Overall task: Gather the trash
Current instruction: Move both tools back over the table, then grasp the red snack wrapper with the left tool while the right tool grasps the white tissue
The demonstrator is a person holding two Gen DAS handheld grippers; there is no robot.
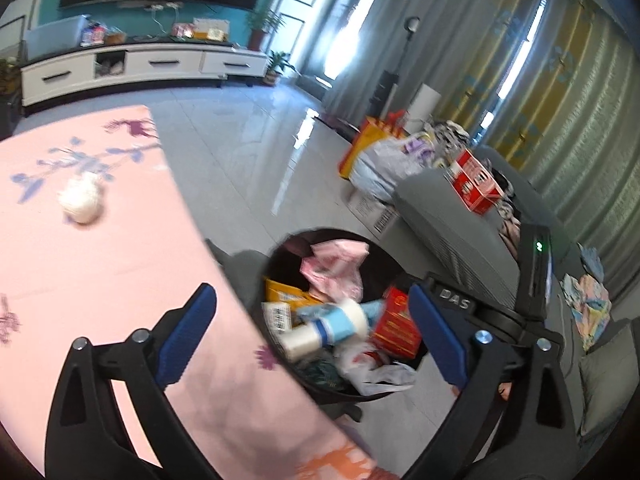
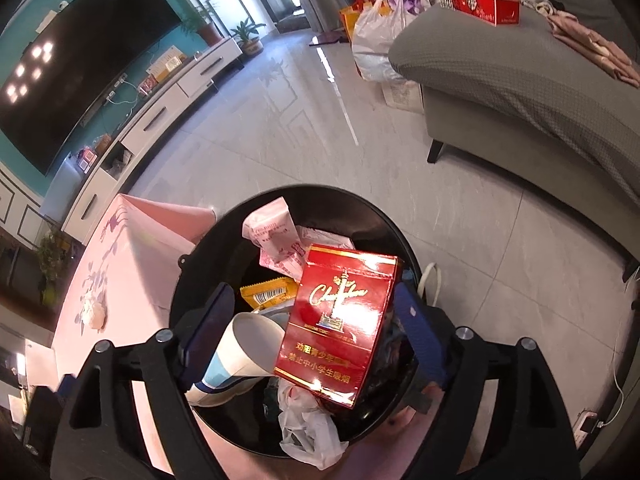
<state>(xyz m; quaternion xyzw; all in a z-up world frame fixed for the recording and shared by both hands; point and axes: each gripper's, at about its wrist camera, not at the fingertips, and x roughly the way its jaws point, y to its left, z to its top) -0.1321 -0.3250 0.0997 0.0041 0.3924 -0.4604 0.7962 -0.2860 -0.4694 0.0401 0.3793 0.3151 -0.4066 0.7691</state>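
- Over the bin (image 2: 384,216), between the spread pads of the right claw (image 2: 316,328): red carton (image 2: 340,320), tilted. Whether the pads touch it cannot be told; gaps show on both sides, so it reads as released or lying on the heap. Risk: perched high on the pile, it could slide off toward the rim and onto the floor (image 2: 320,120).
- Beside the carton: paper cup (image 2: 248,344), on its side, mouth up toward the camera, just by the left pad. Risk: a claw drawn back carelessly could hook the cup and drag it out.
- Under both: plastic bag (image 2: 308,436), draped at the near rim, and pink wrappers (image 2: 276,236) at the far side. Risk: bin looks nearly full; loose film may spill if more is pressed in.
- On the tabletop (image 1: 100,280), well apart from the bin: crumpled white wad (image 1: 82,200), likely the remaining trash. Risk: soft and round, it could roll or squash away from a poor pinch.
- Left claw (image 1: 312,332): jaws wide apart, holding nothing, hanging over the tabletop edge and bin. Risk: picture is blurred, suggesting quick motion; a swing could strike the bin rim or the right claw close by.
- Bin stands just beside the tabletop's drape. Risk: a knock could tip it.
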